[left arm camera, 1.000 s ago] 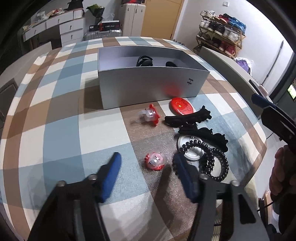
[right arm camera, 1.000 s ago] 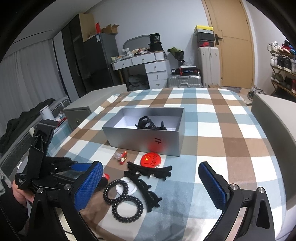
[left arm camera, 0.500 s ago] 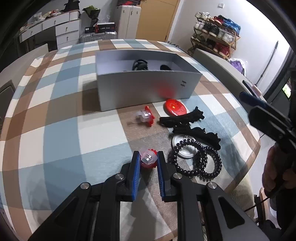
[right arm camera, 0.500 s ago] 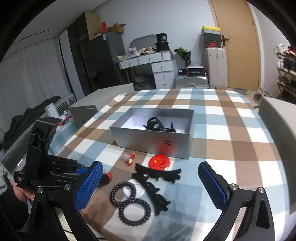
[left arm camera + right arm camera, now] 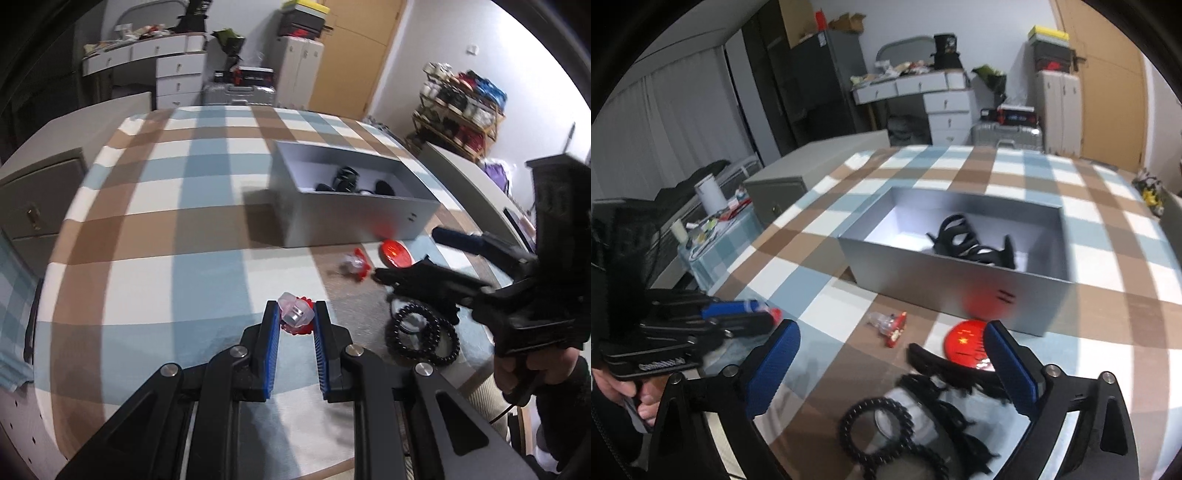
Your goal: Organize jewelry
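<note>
Red-and-clear clip (image 5: 296,317) is clamped in the left gripper (image 5: 294,325) jaws, above the checked worktop (image 5: 184,206) near its front edge. Grey box (image 5: 354,221) sits ahead and right, open top, black clips inside; wide bare cloth lies left of it. Right gripper (image 5: 890,365) jaws wide, closing, nothing pinched, over black hair ties (image 5: 877,424) and claw clips, red badge (image 5: 964,341) just beyond.

Dim indoor light, motion blur, fisheye-warped dark edges
</note>
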The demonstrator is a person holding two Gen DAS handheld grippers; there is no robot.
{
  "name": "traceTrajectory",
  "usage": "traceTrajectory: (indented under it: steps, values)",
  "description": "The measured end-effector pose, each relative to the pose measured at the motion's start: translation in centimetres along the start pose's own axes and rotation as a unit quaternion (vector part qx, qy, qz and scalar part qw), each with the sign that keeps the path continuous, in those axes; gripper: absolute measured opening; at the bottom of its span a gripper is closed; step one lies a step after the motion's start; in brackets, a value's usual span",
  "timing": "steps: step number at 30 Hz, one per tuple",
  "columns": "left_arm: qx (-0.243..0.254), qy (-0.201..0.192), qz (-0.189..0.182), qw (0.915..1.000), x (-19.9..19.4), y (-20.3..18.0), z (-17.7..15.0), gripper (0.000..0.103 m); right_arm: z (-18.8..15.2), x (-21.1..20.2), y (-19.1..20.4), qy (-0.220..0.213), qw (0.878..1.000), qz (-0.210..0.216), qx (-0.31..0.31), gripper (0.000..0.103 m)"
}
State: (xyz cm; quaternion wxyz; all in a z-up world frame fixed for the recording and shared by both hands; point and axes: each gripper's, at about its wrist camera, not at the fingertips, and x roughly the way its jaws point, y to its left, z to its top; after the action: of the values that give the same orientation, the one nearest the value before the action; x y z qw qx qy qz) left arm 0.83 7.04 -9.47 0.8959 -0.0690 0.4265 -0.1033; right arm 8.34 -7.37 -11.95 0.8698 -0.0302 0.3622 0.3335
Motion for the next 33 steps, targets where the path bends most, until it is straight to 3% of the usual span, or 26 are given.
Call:
traceTrajectory:
  steps: [12,17,21,27,33]
  values:
    - [-0.021,-0.011,0.008,0.9997,-0.8,2.2,-0.3,0.013,0.6,4.1,1.1,0.049,0.999,-0.001,-0.003,0.083]
    - [-0.026,-0.013,0.008,0.9996,-0.9,2.8,-0.3,0.013,0.8,4.9,1.7,0.061,0.998,0.001,-0.014,0.069]
    - [-0.031,-0.012,0.008,0.9994,-0.9,3.0,-0.4,0.013,0.8,5.4,1.8,0.065,0.997,-0.024,-0.017,0.065]
    - [-0.031,-0.014,0.011,0.9994,-1.1,3.1,-0.4,0.013,0.5,6.0,1.4,0.081,0.996,-0.028,-0.012,0.031]
    - [-0.032,-0.015,0.014,0.9993,-1.3,3.0,-0.3,0.013,0.2,5.6,1.1,0.072,0.997,-0.024,-0.006,0.029]
